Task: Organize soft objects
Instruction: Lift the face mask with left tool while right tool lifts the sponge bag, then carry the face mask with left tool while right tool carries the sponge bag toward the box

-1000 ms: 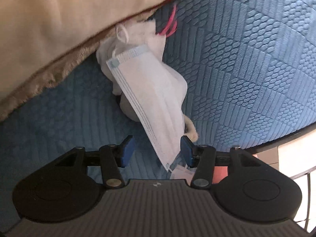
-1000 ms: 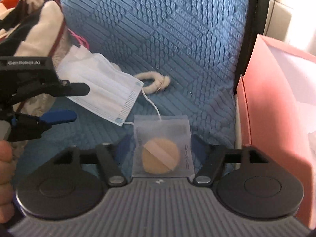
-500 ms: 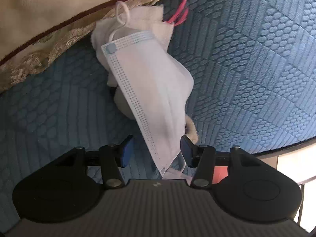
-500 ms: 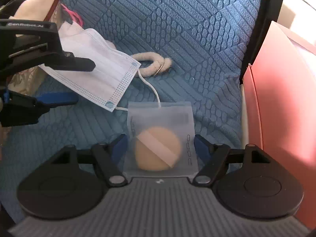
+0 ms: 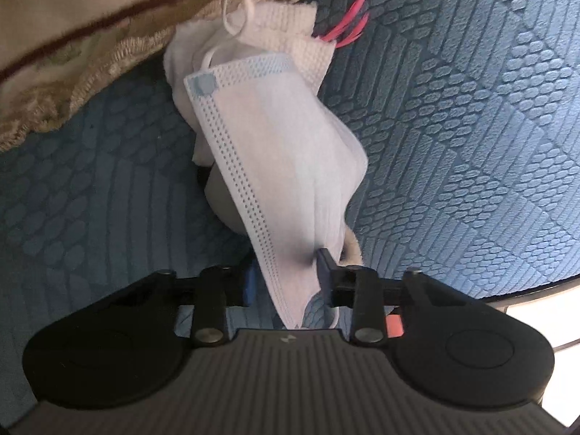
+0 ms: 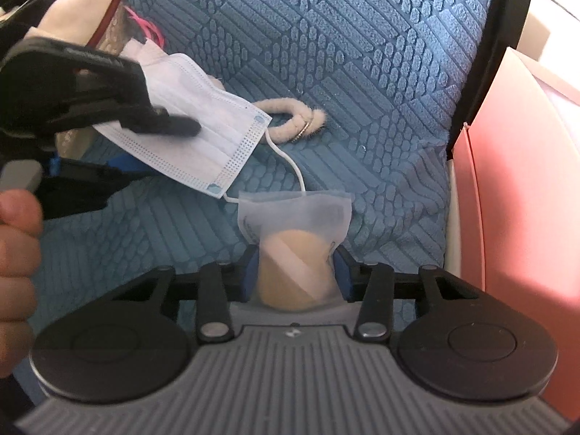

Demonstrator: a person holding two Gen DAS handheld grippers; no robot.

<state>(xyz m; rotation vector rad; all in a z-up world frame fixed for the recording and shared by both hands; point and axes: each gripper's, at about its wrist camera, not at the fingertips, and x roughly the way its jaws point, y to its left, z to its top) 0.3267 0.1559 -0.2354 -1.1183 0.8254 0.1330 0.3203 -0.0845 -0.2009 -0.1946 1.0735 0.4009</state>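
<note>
A white face mask (image 5: 275, 152) lies slanted on the blue textured cover (image 5: 453, 145). Its lower end sits between the fingers of my left gripper (image 5: 286, 275), whose closing jaws pinch it. In the right wrist view the left gripper (image 6: 163, 148) has one finger above and one below the mask (image 6: 203, 145). My right gripper (image 6: 295, 272) is closing on a frosted pouch (image 6: 295, 217) with a tan powder puff inside, and the pouch is squeezed narrow between the pads. The mask's ear loop (image 6: 290, 161) runs to the pouch's top edge.
A cream fluffy hair tie (image 6: 290, 119) lies beyond the mask. A white knit cloth (image 5: 282, 32) and pink elastic bands (image 5: 348, 18) poke from under a beige fringed cushion (image 5: 72, 36). A pink box (image 6: 507, 181) stands at the right. A person's hand (image 6: 14, 253) holds the left gripper.
Both grippers have narrowed their jaws. The left now pinches the mask's lower end, and the right now squeezes the pouch. The left gripper has sunk closer over the mask.
</note>
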